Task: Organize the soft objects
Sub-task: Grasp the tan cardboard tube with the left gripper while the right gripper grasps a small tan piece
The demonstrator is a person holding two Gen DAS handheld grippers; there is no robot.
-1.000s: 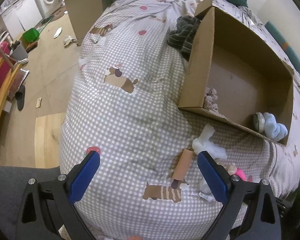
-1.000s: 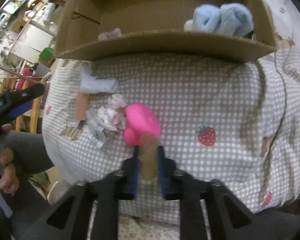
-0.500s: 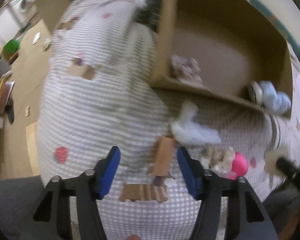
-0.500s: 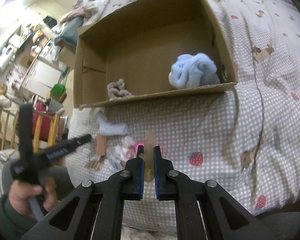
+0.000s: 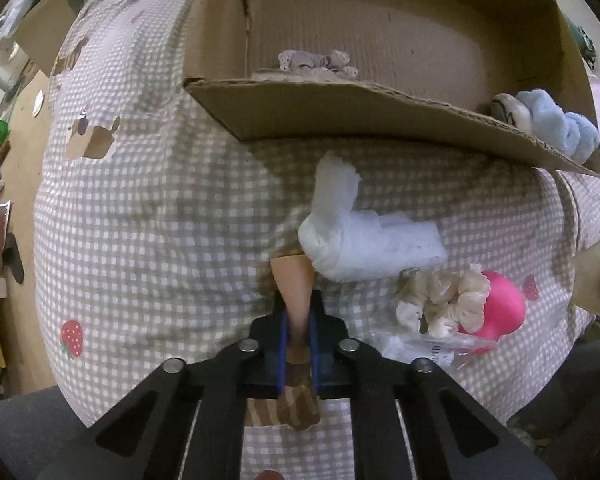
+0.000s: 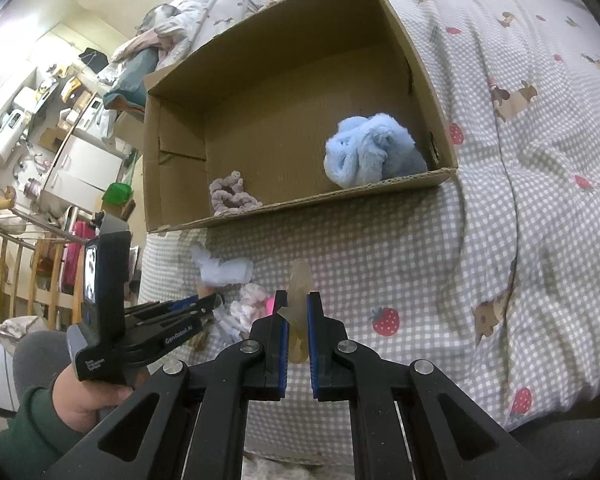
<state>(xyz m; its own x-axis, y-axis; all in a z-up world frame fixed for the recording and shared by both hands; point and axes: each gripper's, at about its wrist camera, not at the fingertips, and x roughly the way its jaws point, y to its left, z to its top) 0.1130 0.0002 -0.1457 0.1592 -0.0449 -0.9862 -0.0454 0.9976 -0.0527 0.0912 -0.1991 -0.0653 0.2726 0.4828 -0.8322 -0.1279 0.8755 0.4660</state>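
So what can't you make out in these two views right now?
- Brown item, left wrist view: lower end hidden by the left tongs.
- Beige piece, right wrist view: lower part hidden between the right tongs.
- Cardboard box, left wrist view: top cut off by the frame edge.

the bed cover (image 5: 148, 216) is grey-and-white gingham, dotted with red strawberries and brown dogs. the cardboard box (image 6: 300, 80) is plain brown. inside it lie a pale blue fluffy toy (image 6: 372, 152) and a mauve-grey scrunchie (image 6: 230, 196). on the cover are a white cloth (image 5: 360, 236), a cream scrunchie (image 5: 444, 300), a hot pink ball (image 5: 500, 308) and a tan brown sock (image 5: 294, 292). each black hand-held gripper (image 6: 296, 320) has blue pads.
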